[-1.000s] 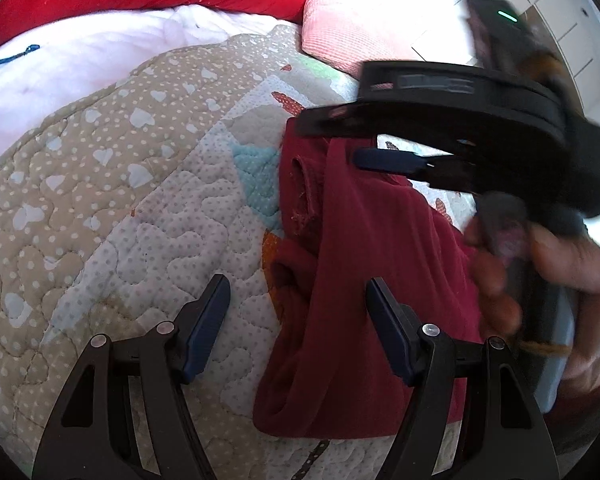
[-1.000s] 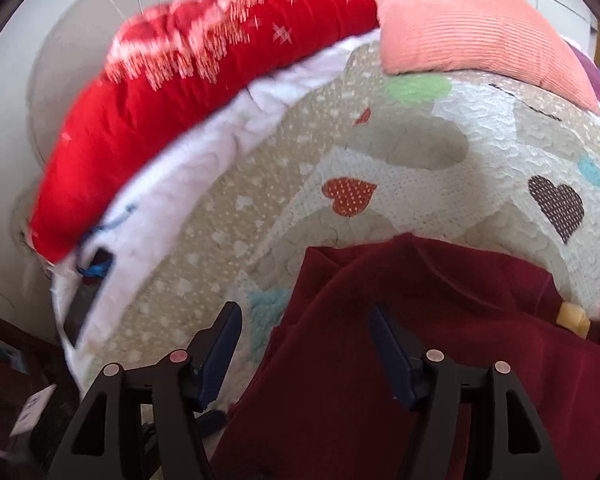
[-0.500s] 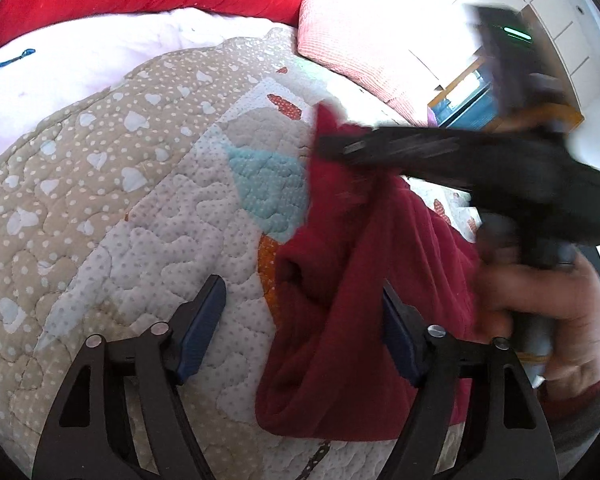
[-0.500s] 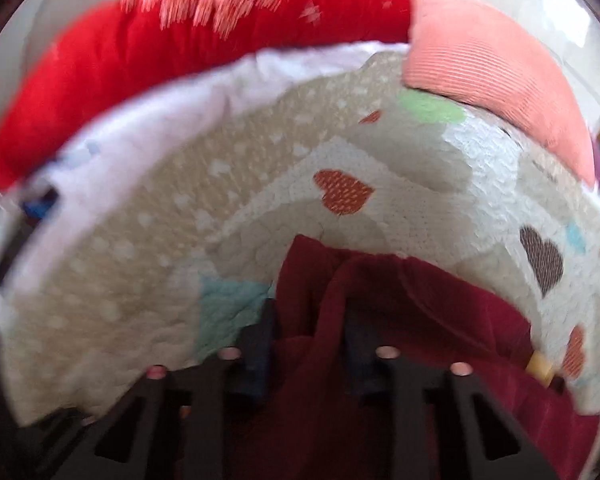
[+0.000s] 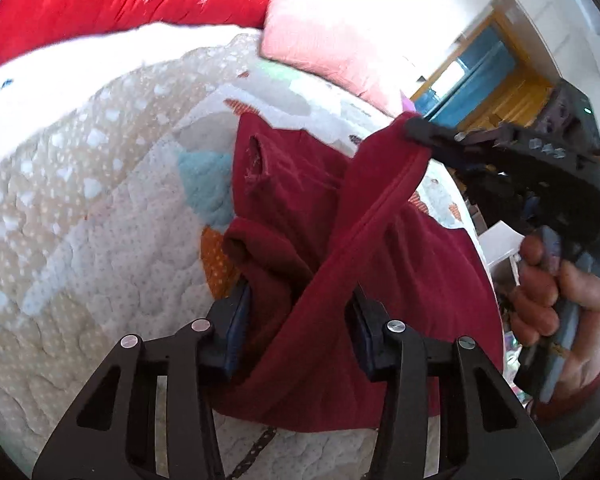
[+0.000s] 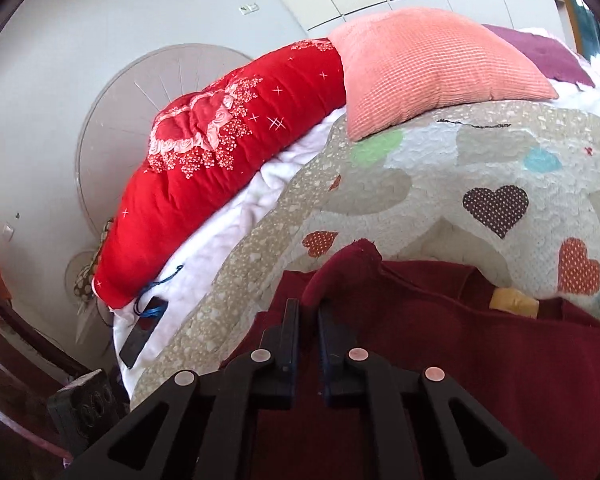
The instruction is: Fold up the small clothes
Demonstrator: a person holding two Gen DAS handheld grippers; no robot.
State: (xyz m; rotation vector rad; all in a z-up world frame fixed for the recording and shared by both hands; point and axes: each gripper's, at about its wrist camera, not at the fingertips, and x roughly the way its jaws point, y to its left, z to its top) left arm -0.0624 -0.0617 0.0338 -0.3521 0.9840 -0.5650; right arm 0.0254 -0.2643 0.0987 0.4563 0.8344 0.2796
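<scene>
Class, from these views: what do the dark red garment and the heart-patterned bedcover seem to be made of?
Dark red garment: soft knit, likely cotton jersey; matte, drapes limply, stitched hem. Heart-patterned bedcover: quilted cotton-like cloth; puffy stitched surface, matte printed patches.

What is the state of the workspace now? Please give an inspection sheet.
Surface: heart-patterned quilt on a bed.
Job's things: dark red garment, one edge lifted taut.
Clutter: red cushion, pink pillow, dark device on the white sheet.
Grippers: right gripper shut on the garment's edge; left gripper just been closing, cloth between its fingers, contact unclear.
Cables: blue cord by the device.
Surroundings: white wall, wooden doorway.
</scene>
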